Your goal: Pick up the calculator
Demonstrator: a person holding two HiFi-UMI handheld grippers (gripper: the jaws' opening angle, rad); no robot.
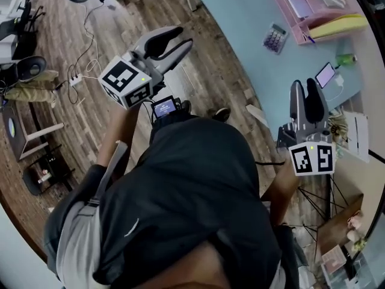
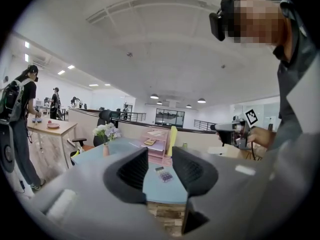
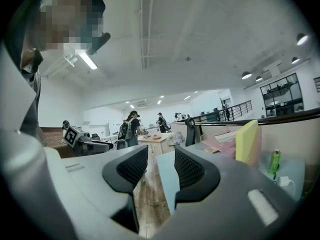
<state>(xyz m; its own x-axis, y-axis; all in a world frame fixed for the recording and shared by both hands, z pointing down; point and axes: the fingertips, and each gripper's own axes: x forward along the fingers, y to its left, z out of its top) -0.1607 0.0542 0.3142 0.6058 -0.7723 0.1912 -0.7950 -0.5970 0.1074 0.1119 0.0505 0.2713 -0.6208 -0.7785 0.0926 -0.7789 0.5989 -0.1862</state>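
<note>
calculator (image 1: pixel 275 38) | on desk (image 1: pixel 240 17), well ahead of left hand-held gripper (image 1: pixel 185 36) | jaws closed, empty

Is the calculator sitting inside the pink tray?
No, the calculator lies on the blue desk beside the pink tray.

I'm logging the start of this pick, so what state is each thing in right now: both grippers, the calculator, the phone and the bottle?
left gripper: shut, nothing between its jaws.
right gripper: shut, nothing between its jaws.
calculator: lying flat, keys up, on the table, not yet gripped.
phone: lying on the table, screen lit.
green bottle: standing upright.
</note>
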